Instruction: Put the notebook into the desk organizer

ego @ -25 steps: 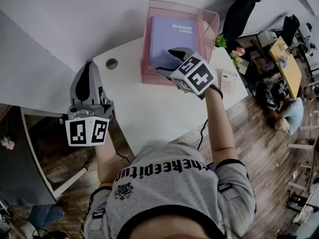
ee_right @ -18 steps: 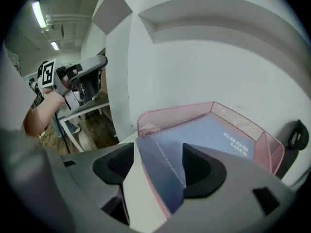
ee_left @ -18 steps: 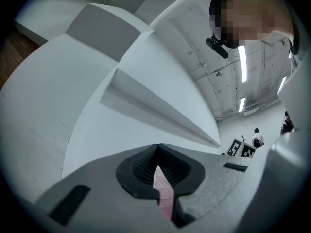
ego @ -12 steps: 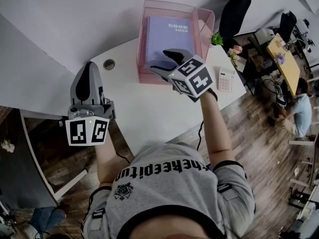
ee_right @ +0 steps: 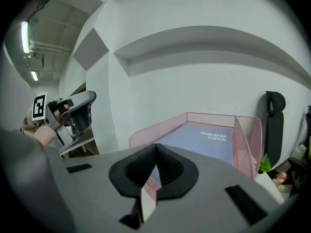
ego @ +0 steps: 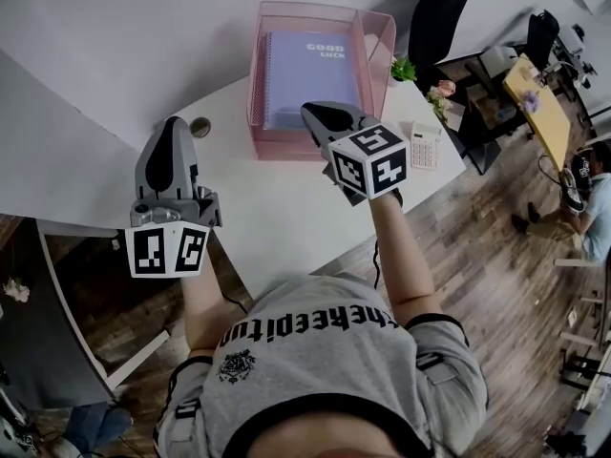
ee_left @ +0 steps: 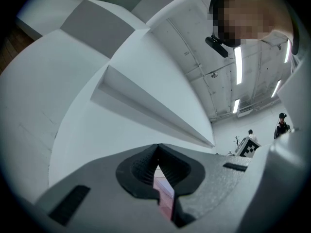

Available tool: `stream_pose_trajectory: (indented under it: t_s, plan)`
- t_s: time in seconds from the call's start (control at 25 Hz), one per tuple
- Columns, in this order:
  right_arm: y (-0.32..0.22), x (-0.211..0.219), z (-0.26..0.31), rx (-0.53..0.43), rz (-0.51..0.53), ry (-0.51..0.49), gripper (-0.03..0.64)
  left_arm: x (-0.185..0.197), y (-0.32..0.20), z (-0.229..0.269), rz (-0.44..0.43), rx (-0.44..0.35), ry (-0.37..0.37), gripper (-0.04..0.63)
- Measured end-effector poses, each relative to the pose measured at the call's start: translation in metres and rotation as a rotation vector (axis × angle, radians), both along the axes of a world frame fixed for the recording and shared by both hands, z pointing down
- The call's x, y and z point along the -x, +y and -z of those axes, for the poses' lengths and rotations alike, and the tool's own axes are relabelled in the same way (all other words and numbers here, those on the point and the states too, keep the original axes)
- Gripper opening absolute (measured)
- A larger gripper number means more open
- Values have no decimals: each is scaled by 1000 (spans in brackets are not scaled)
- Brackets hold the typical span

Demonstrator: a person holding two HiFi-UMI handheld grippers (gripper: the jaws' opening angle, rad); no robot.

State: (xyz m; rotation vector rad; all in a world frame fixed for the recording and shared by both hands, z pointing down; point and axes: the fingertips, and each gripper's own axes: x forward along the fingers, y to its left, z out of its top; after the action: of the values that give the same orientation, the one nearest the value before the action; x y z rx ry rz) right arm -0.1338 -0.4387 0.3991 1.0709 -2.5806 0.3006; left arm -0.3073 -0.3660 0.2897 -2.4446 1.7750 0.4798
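The lilac spiral notebook (ego: 310, 74) lies flat inside the pink mesh desk organizer (ego: 254, 84) at the back of the white desk. In the right gripper view the notebook (ee_right: 210, 141) fills the organizer (ee_right: 246, 147) floor. My right gripper (ego: 316, 114) hovers just in front of the organizer's near wall, shut, with nothing between its fingers; its tips (ee_right: 155, 147) point at the tray. My left gripper (ego: 172, 132) is held over the desk's left edge, shut and empty (ee_left: 156, 147), well away from the tray.
A white calculator (ego: 423, 149) lies on the desk's right end, with a small green plant (ego: 402, 68) behind it. A round cable hole (ego: 200, 127) sits near the left gripper. A black chair (ego: 434, 12) stands behind the desk, by the wall.
The right gripper's jaws have gone from wide open to shut and it has drawn back from over the notebook to the organizer's front edge. The left gripper has stayed put.
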Motion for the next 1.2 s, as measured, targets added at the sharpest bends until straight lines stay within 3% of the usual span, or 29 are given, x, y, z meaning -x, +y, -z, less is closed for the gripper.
stream_pose_trajectory:
  t_s: [0.48,1.2]
  plan:
    - [17,-33,29,-176,-115,-85,2,-35,10,16,-30,-23,-30,3]
    - [69,-102,75,-338,-251,-164,3,-91,51,32,-46,-45,-56,3]
